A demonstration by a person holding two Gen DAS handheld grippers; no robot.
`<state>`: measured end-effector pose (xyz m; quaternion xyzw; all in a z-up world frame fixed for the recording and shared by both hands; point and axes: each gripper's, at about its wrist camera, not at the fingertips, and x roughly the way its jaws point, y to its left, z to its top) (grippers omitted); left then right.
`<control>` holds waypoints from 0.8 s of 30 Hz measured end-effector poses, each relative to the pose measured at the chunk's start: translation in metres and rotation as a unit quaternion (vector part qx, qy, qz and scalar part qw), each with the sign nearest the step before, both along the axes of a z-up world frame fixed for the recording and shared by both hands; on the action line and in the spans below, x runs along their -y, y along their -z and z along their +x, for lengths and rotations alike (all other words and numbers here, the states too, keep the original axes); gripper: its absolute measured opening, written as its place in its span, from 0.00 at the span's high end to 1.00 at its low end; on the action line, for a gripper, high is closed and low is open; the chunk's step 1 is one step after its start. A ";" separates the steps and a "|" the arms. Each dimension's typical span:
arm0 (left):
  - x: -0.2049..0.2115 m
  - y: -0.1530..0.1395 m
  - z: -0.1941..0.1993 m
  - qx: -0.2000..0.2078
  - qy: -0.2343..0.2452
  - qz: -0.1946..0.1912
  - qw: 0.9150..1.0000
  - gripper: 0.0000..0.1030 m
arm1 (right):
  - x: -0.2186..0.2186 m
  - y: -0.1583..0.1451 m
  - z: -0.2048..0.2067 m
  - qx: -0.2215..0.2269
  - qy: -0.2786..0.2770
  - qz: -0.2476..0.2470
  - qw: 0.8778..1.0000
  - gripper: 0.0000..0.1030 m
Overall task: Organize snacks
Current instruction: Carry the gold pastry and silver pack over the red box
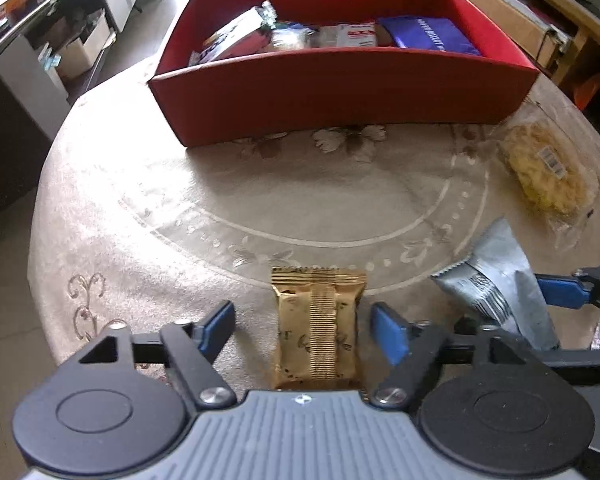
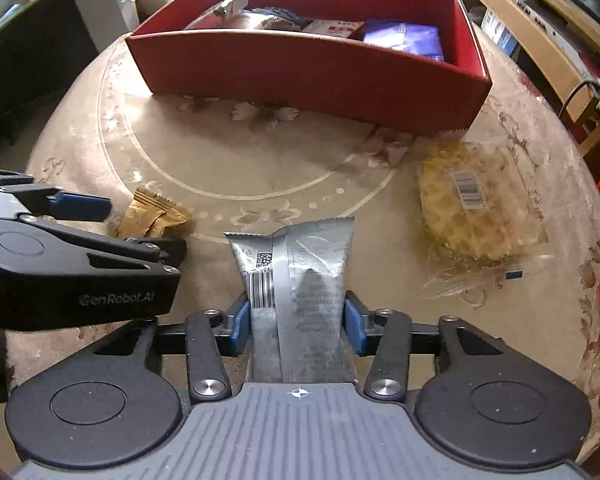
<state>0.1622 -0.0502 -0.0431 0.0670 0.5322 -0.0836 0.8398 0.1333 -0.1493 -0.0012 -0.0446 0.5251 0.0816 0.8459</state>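
L wrist view: left hand-held gripper (image 1: 303, 330) w/ jaws apart, straddling a gold snack packet (image 1: 318, 326) lying flat on the worktop (image 1: 148, 200) near its near edge; blue pads clear of the packet on both sides, no contact seen. Red box (image 1: 340, 92) sits toward the far edge, holding several wrapped snacks incl. a blue packet (image 1: 430, 36). Silver packet (image 1: 496, 280) to the right, w/ the right hand-held gripper's blue finger (image 1: 562, 290) beside it. Clear bag of yellow snacks (image 1: 544, 168) near the right edge, apart from the box.

R wrist view: right hand-held gripper (image 2: 298, 320) has the silver packet (image 2: 296, 276) between its pads; both pads look to touch the packet's sides, but can't tell if they press. Packet lies on the worktop (image 2: 220, 152), near edge. Gold packet (image 2: 152, 216) to the left, by the left hand-held gripper (image 2: 100, 220). Clear bag (image 2: 472, 208) to the right, just in front of the red box's (image 2: 300, 76) right corner.
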 end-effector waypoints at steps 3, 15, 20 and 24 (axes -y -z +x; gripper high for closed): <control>-0.005 0.001 -0.001 0.000 -0.003 -0.012 1.000 0.26 | -0.004 0.002 -0.001 0.000 -0.008 0.000 1.000 0.37; -0.002 -0.008 -0.007 0.002 -0.002 -0.022 1.000 0.65 | -0.004 -0.007 -0.008 0.018 -0.009 -0.020 1.000 0.54; -0.004 -0.017 -0.007 0.013 -0.007 -0.030 0.999 0.65 | 0.005 -0.016 -0.007 0.032 0.006 -0.009 0.999 0.54; -0.001 -0.030 -0.007 0.034 -0.004 -0.037 0.999 0.65 | 0.007 -0.024 -0.005 0.047 0.012 0.001 0.999 0.54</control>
